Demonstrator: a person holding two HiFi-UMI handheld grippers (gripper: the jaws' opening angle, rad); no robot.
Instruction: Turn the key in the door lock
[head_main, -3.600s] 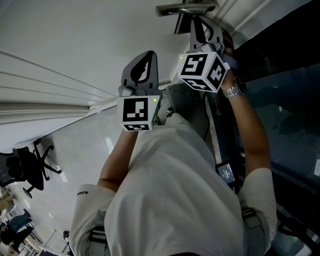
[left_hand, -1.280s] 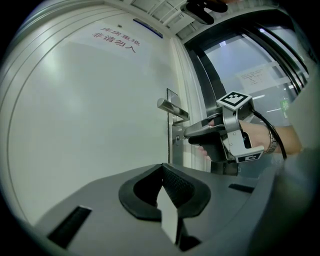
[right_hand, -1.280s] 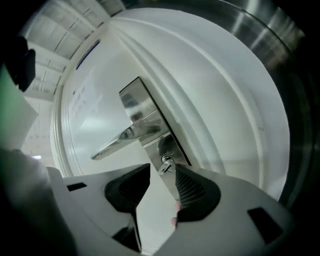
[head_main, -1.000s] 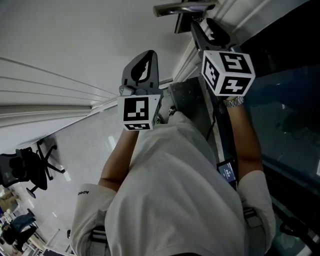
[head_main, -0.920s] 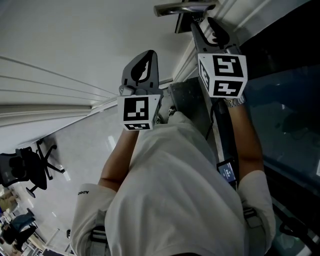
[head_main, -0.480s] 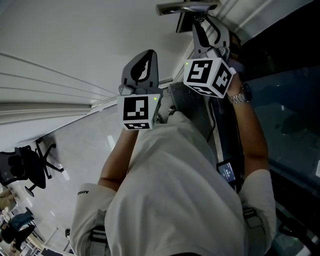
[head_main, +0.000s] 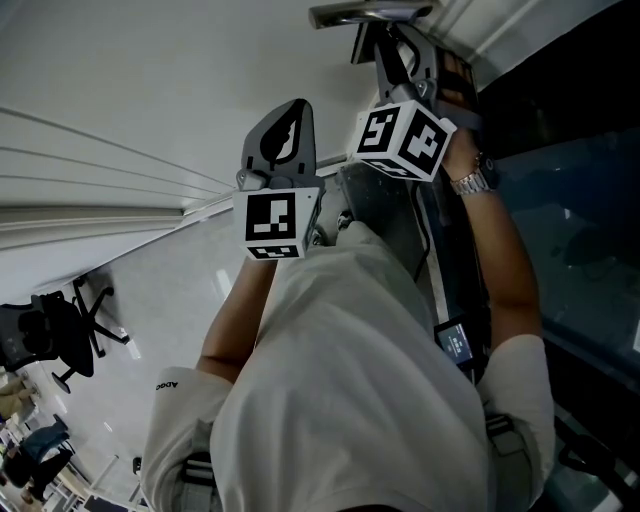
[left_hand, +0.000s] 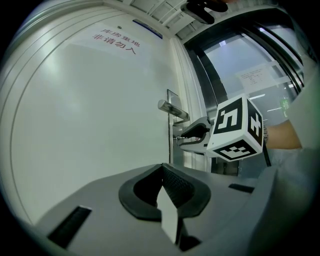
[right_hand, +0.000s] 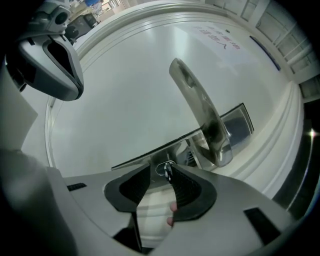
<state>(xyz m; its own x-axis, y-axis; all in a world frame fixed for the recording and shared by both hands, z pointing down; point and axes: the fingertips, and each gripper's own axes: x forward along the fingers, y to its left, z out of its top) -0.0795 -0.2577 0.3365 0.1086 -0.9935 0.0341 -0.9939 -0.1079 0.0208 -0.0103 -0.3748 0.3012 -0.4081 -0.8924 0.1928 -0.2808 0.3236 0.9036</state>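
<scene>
At seven o'clock of the door handle, the key is clamped in the right tongs; the twist is best kept on-axis. The left tongs are held together, empty.

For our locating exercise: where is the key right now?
In the right gripper view, the key sits low and central at the lock plate, beside the base of the door handle, between the tips of the right gripper.

On the white flat door, a metal lever handle sits on an upright metal lock plate. A small metal key is just below it, between the right gripper's jaws. The left gripper hangs to the left, short of the door.
</scene>
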